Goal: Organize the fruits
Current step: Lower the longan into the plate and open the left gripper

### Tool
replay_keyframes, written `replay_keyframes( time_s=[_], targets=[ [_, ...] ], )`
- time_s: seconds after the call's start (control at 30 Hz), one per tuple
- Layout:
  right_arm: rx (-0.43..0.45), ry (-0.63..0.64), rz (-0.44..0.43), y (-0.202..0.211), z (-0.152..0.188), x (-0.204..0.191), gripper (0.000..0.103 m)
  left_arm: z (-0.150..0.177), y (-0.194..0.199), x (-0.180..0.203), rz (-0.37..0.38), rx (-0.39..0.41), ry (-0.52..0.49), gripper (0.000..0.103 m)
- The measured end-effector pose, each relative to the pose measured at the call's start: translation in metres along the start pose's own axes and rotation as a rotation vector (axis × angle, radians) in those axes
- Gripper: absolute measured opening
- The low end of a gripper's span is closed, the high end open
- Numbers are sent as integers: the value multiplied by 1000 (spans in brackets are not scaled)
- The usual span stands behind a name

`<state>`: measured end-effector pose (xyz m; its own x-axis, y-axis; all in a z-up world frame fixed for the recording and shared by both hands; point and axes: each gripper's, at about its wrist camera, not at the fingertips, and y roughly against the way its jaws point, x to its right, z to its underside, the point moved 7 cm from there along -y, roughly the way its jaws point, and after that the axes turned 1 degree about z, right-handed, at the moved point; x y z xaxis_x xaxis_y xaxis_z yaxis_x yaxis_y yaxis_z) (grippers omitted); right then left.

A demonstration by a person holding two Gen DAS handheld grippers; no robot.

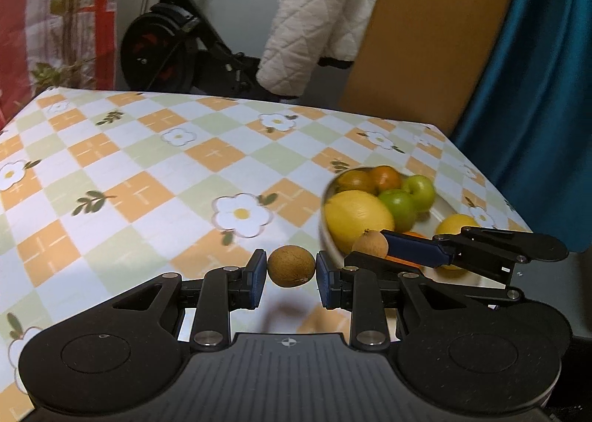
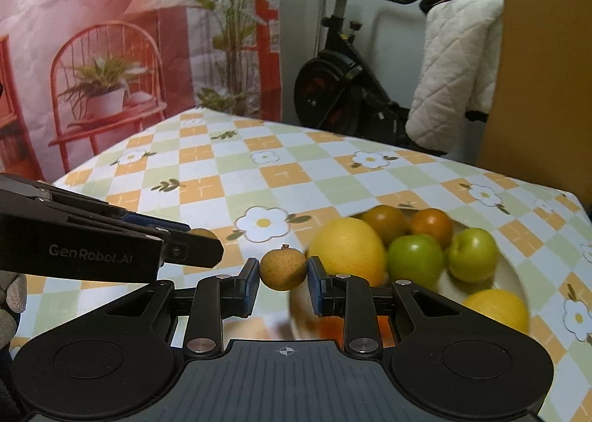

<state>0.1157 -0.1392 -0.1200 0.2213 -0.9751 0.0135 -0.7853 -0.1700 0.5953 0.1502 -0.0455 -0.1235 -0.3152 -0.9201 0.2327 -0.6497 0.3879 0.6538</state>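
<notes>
My left gripper (image 1: 291,268) is shut on a small brown longan (image 1: 291,265) and holds it above the tablecloth, left of the bowl. My right gripper (image 2: 283,272) is shut on a second brown longan (image 2: 283,269) at the bowl's near left rim. That longan also shows in the left wrist view (image 1: 370,242). The white bowl (image 2: 514,275) holds a big lemon (image 2: 347,250), two green apples (image 2: 415,259), two orange-brown fruits (image 2: 431,224) and a second lemon (image 2: 495,307). The left gripper (image 2: 207,237) shows in the right wrist view, left of the bowl.
The table has a checked flower-print cloth (image 1: 148,177). An exercise bike (image 1: 174,44) with a white quilted cover (image 1: 314,14) stands behind the table. A brown board (image 1: 425,33) and blue curtain (image 1: 536,89) stand at the right. The table's right edge runs close to the bowl.
</notes>
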Motion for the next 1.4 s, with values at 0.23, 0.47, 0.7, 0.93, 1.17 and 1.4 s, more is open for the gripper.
replay_keyframes(
  time_s=[0.23,0.47,0.7,0.93,1.17,1.4],
  targets=[
    [32,-59,23,16,7,31,25,-6,-6,32,19,-12,-65,31],
    [47,-107,51,25,17,58,25,-7,-14,54,38,-33,-91,31],
    [52,-136,71,34,27,73,25,-7,-21,68,59,-52,-104,31],
    [52,-145,78,43,33,80,25,-9,-26,82,93,-61,-123,31],
    [30,-138,72,50,43,79,25,1,-28,92,140,-94,-144,31],
    [14,-138,79,52,50,81,25,8,-33,100,164,-120,-167,31]
  ],
)
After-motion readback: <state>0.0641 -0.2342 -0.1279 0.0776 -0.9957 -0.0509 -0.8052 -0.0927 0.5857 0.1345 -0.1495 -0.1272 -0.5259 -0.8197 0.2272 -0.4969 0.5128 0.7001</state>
